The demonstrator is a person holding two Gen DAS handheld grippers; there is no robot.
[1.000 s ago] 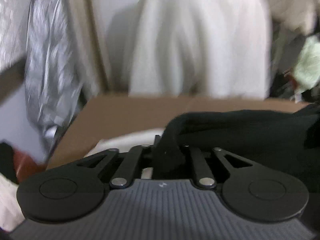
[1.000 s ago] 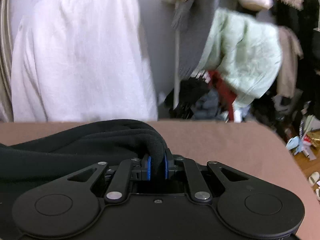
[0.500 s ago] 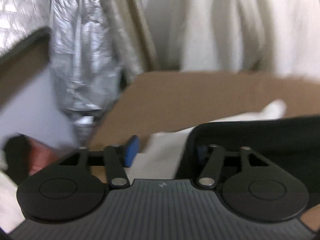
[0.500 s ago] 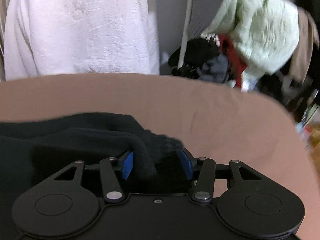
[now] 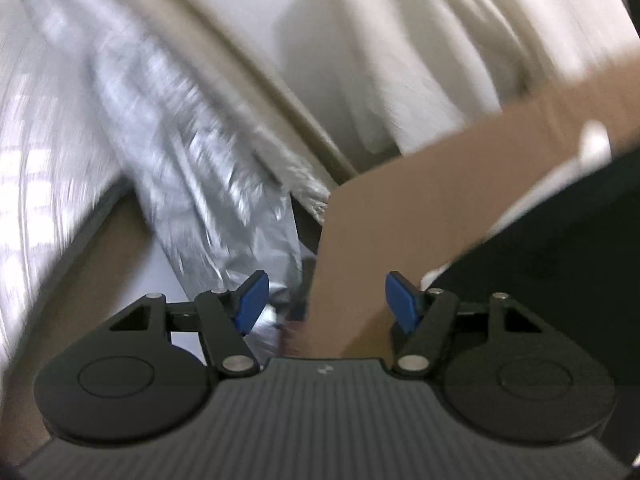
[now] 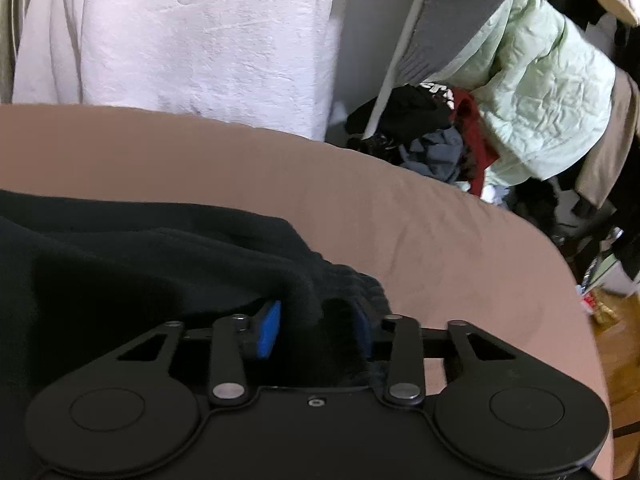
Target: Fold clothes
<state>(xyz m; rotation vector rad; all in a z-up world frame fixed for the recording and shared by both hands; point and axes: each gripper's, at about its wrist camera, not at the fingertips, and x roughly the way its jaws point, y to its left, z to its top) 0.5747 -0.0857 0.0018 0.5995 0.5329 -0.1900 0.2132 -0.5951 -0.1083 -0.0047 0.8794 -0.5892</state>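
Left wrist view, blurred. Your left gripper [image 5: 324, 300] is spread wide, its blue pads [image 5: 250, 300] apart with nothing between them; it hangs over the edge of the brown table [image 5: 400, 216]. The black garment [image 5: 560, 248] lies on the table at 3 o'clock, with a white cloth [image 5: 532, 196] showing along its upper edge. A silver bag [image 5: 208, 184] hangs beyond the table edge at 10 o'clock.

Right wrist view. Your right gripper [image 6: 316, 332] is partly spread, and a bunched fold of the black garment [image 6: 120, 264] sits between its pads [image 6: 269, 334]; whether the pads press it you cannot tell. The garment spreads from the jaws toward 9 o'clock across the table [image 6: 400, 208]. A white towel [image 6: 192, 32] hangs behind the table at 12 o'clock, and a pale green jacket [image 6: 540, 92] hangs at 2 o'clock.
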